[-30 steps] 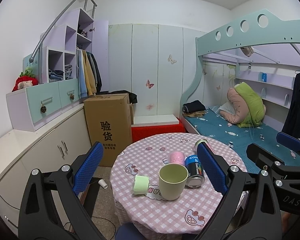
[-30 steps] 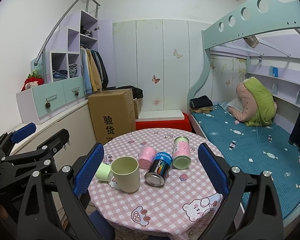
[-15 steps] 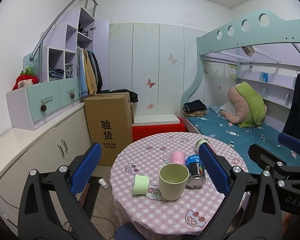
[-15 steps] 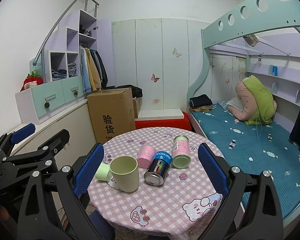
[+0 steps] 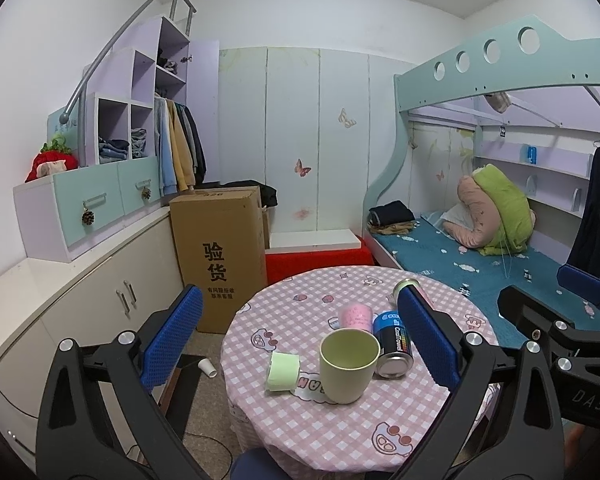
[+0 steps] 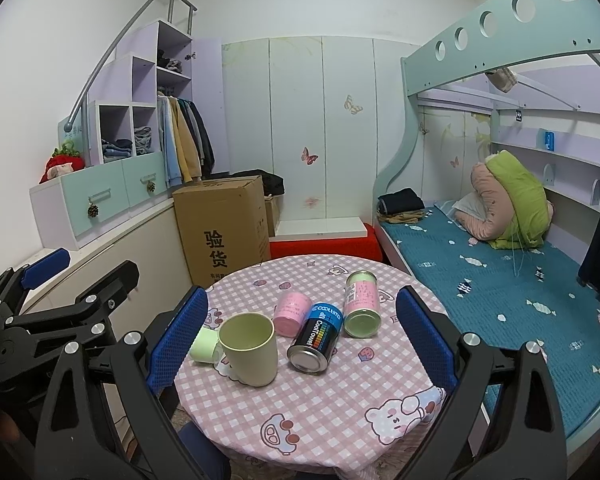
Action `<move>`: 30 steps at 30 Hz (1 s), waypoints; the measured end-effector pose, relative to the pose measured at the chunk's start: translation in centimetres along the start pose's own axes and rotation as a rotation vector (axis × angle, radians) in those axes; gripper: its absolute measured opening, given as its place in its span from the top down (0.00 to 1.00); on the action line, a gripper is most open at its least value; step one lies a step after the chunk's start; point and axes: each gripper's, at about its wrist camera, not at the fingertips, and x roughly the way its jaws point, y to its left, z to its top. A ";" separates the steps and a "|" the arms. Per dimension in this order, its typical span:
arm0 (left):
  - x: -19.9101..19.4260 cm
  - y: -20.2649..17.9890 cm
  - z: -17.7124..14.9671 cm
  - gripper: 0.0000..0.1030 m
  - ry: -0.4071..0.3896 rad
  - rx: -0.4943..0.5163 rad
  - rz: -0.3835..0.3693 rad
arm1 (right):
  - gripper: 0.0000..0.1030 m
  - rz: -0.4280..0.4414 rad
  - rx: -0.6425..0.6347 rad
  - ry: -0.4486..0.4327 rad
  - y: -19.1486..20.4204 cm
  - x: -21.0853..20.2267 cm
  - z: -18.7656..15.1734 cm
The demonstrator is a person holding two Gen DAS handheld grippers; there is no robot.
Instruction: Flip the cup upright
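Green cup upright on table, mouth up; flip judged done. My left tongs, right tongs: wide, empty, clear of cup.

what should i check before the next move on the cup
1. Big green cup upright, mouth up: ok.
2. Small green cup upright: not ok, on its side.
3. Left tool open, empty: ok.
4. Right tool open, empty: ok.
5. Room beside the small cup: not ok, big cup very close; contact cannot tell.
6. Black can clear of the path: cannot tell; it lies beside the big cup.
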 end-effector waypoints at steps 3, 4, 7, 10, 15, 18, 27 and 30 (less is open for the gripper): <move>0.1 0.0 -0.1 0.05 0.007 0.001 -0.001 | 0.11 -0.002 -0.001 0.004 0.1 0.3 0.0; 0.1 0.0 -0.2 0.05 0.008 0.000 -0.002 | 0.11 -0.002 -0.001 0.005 0.1 0.4 -0.1; 0.1 -0.1 -0.2 0.05 0.006 0.005 0.003 | 0.11 0.002 0.002 0.010 0.2 0.6 -0.1; 0.2 -0.1 -0.3 0.05 0.006 0.004 0.001 | 0.11 0.001 0.003 0.010 0.3 0.6 -0.1; 0.3 -0.1 -0.4 0.05 0.009 0.003 0.001 | 0.11 0.000 0.003 0.012 0.2 0.7 -0.1; 0.3 -0.1 -0.4 0.05 0.009 0.004 0.001 | 0.11 0.000 0.003 0.016 0.3 0.8 -0.1; 0.3 -0.1 -0.5 0.05 0.008 0.004 0.002 | 0.11 0.003 0.007 0.019 0.3 1.0 -0.2; 0.3 -0.1 -0.4 0.05 0.009 0.004 0.000 | 0.11 0.003 0.006 0.018 0.3 1.0 -0.1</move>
